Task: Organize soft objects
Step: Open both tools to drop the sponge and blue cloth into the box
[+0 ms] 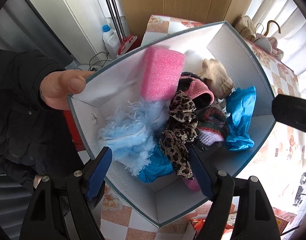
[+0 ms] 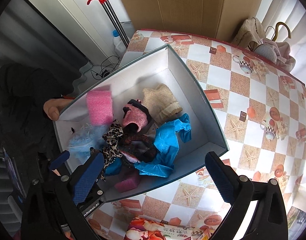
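The table (image 2: 243,92) under its checked, starfish-printed cloth is the biggest thing before me; on it sits the open box (image 2: 195,92), white inside with a grey-green rim, and a bare hand (image 1: 60,88) steadies its left rim. Nearly all the soft things I can see already lie inside, heaped toward the near left; I judge the sorting mostly done, with only some cloth and a pale rounded item at the far right corner of the table perhaps left, though I cannot tell whether those belong to the job.

In the heap: the blue crinkled cloth (image 2: 169,140) spreads at the right; the fluffy pale-blue piece (image 1: 128,132) lies at the left; the pink foam block (image 2: 99,107) leans against the left wall; the beige knit piece (image 2: 163,102) rests farthest in; the pink knit sock (image 2: 133,118) and the leopard-print scarf (image 1: 179,136) sit in the middle.

My left gripper (image 1: 153,166) hangs over the near end, jaws apart, pads clamping nothing; my right gripper (image 2: 150,176) stands wide apart and empty above the box's near edge.
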`<state>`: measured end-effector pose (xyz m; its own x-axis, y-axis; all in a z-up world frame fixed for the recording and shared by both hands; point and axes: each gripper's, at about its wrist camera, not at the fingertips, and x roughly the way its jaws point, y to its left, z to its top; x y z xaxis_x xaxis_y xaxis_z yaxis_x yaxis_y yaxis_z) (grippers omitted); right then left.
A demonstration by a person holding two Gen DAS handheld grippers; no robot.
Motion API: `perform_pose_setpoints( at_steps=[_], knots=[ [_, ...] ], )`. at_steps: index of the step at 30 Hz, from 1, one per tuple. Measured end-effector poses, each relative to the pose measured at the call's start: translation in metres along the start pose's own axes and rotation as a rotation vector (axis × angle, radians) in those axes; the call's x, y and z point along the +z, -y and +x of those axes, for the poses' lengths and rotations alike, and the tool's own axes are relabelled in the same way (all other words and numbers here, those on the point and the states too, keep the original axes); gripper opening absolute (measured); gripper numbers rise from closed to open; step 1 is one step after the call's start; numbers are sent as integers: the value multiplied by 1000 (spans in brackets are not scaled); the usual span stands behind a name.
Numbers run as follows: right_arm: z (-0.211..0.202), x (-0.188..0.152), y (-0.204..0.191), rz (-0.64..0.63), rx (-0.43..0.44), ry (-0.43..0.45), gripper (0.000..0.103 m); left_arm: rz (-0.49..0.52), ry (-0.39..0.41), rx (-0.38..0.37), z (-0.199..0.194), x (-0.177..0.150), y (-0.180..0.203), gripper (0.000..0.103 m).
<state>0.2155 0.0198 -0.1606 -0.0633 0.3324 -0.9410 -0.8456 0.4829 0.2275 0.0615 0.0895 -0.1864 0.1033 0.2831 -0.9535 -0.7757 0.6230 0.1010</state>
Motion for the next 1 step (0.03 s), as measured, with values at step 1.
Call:
perform_pose_setpoints(
  at_steps=[1],
  knots=[
    [-1, -1, 4, 6, 1, -6, 102, 5, 17, -2, -2, 1, 2, 82]
  ],
)
